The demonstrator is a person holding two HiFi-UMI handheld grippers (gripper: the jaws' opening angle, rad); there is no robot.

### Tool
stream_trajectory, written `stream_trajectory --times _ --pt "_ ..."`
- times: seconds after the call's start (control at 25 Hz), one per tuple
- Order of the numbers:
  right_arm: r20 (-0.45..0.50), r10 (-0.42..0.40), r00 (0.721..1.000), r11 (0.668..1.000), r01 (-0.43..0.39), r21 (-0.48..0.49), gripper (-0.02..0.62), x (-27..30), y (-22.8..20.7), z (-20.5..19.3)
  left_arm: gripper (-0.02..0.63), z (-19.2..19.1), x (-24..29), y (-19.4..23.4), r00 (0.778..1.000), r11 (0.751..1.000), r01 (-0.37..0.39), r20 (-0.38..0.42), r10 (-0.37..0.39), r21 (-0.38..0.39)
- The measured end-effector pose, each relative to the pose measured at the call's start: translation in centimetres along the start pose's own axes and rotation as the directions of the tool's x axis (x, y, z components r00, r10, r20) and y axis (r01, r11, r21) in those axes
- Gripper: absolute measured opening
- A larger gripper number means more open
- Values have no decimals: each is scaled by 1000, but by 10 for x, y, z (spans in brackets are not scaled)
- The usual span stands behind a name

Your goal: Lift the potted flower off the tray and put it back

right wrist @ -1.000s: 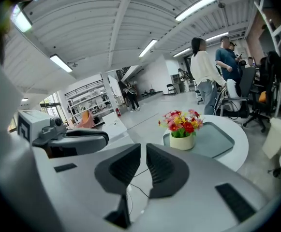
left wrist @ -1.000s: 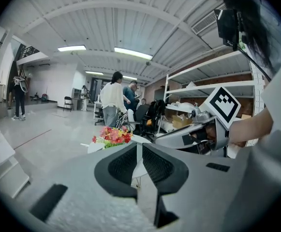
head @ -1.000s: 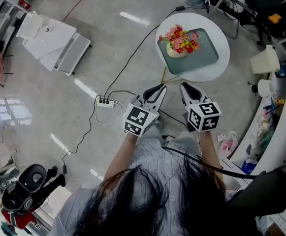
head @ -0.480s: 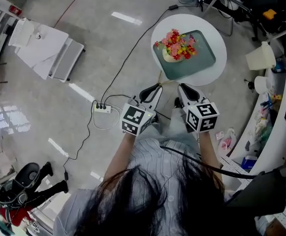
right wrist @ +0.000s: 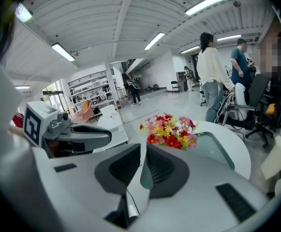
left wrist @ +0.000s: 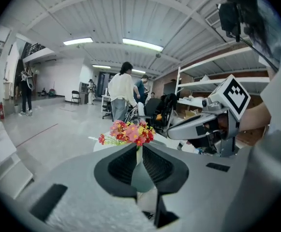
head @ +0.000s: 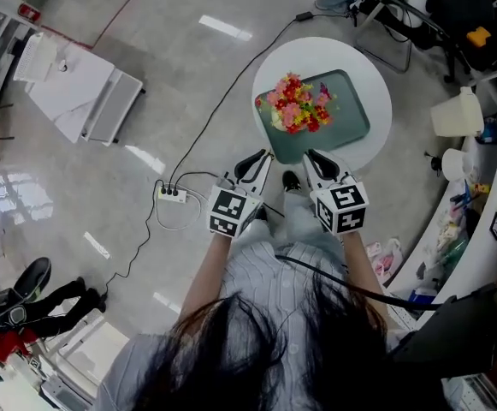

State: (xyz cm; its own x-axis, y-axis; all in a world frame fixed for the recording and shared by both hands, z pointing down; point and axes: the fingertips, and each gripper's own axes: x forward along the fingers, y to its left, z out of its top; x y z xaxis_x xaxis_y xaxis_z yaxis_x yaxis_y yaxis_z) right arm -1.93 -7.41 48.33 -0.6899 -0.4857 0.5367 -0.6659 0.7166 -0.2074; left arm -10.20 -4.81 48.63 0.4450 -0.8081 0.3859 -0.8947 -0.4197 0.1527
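The potted flower (head: 295, 105), a bunch of red, pink and yellow blooms in a pale pot, stands on the left part of a green tray (head: 348, 120) on a round white table (head: 378, 84). Both grippers are held side by side just short of the table's near edge, pointing at it. My left gripper (head: 263, 156) is shut and holds nothing; past its tips stand the flowers (left wrist: 128, 132). My right gripper (head: 310, 156) is also shut and empty, with the flowers (right wrist: 171, 129) and the tray (right wrist: 218, 151) a little beyond it.
A power strip (head: 172, 194) with cables lies on the floor left of the grippers. White panels (head: 68, 88) lie at the far left. A white bucket (head: 458, 110) and cluttered shelving stand at the right. People (left wrist: 122, 93) stand beyond the table, near chairs (right wrist: 256, 105).
Both grippers have moved forward together toward the round table, and it now lies just past their tips. The jaws have stayed shut and the flower has not moved on the tray.
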Motion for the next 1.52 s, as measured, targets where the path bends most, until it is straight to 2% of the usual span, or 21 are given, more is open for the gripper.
stream_trajectory --times 0.12,0.36,0.48,0.56,0.72,0.92,1.0,1.08,1.16,1.28,1.4,1.52 --pt "-19 26 999 1000 -26 -3 57 14 -18 0 21 -8 22 4 999 999 -18 -47 19 32" --pt "-84 52 995 999 -53 -1 57 36 -49 -23 21 -36 54 12 991 998 -56 -119 54 -7" --pt "-87 42 995 997 -47 -58 57 47 -63 -31 22 -44 67 24 989 994 -90 -122 82 -63" --pt "-98 48 994 992 -59 -113 57 55 -69 -37 22 -51 75 30 987 992 -102 -133 91 -74" --pt "-141 95 985 976 -120 -182 58 71 -80 -49 23 -64 93 38 984 995 -79 -163 70 -52" --pt "-197 130 972 970 -166 -176 58 89 -95 -61 26 -82 106 48 975 998 -54 -217 51 -9" --pt "-195 148 970 972 -179 -154 60 91 -97 -63 50 -86 107 47 970 999 -37 -239 37 4" --pt "-179 177 968 972 -200 -124 61 94 -97 -64 157 -91 110 46 965 1000 -5 -261 7 11" --pt "-177 202 963 969 -223 -107 65 100 -98 -64 173 -99 114 47 959 999 23 -282 -16 24" --pt "-206 228 952 957 -258 -131 143 110 -101 -69 178 -109 122 51 948 997 58 -316 -38 54" --pt "-242 230 942 942 -278 -186 180 118 -106 -77 186 -115 129 55 937 993 82 -345 -48 83" --pt "-261 213 942 934 -275 -230 239 126 -110 -82 226 -122 132 59 919 987 113 -389 -59 116"
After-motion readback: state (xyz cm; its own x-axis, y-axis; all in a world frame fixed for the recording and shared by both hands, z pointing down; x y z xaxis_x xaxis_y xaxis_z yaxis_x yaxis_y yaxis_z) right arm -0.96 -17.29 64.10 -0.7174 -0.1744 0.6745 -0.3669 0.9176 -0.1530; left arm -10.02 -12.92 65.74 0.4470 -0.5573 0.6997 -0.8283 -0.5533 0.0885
